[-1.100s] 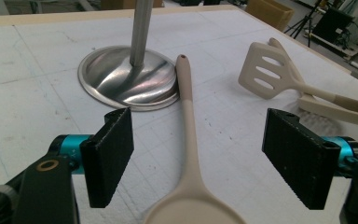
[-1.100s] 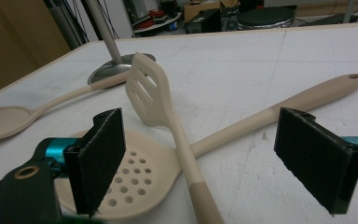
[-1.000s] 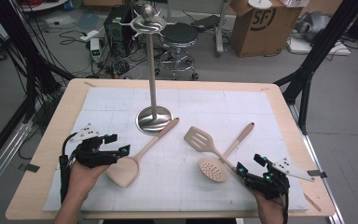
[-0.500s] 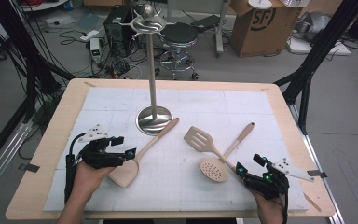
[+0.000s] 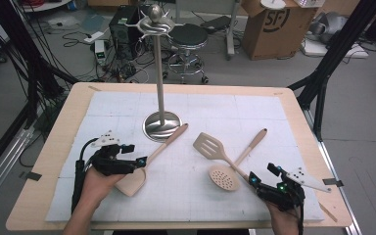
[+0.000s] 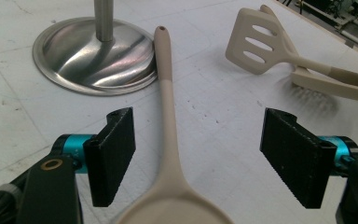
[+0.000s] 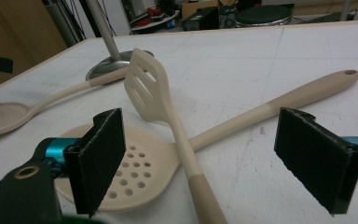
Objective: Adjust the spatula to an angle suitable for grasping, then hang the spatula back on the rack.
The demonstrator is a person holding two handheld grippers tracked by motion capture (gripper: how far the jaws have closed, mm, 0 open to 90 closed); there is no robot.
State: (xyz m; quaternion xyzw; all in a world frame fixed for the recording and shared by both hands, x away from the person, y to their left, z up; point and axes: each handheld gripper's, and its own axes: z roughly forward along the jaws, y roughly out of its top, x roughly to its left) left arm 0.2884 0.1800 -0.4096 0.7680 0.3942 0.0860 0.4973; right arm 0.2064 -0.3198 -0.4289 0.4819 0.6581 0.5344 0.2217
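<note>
Near the front-left part of the desk (image 5: 39, 196), a beige spoon (image 5: 149, 159) lies flat on the white mat (image 5: 274, 112), its bowl toward the front edge and its handle running back to the steel base of the utensil stand (image 5: 161, 125), which the handle tip appears to touch. The left gripper (image 5: 139, 162) is set at the bowl end, and in the left gripper view its jaws are spread wide on either side of the spoon (image 6: 168, 140) where the neck widens into the bowl; nothing is gripped. Toward the front-right corner, the right gripper (image 5: 260, 183) is likewise released, its jaws parted around the handle of the slotted turner (image 7: 165, 107), which lies crossed over the perforated skimmer (image 7: 135, 179).

The spoon is judged light and stiff along its handle, with a smooth, possibly silicone surface that could slide between flat pads. A hold on the narrow handle just behind the bowl is advised, since the broad bowl would be awkward to span. Because the handle is round, some rolling on closure can be expected. The hole at the handle tip seems suited to hanging on the stand's hooks (image 5: 154, 27).
</note>
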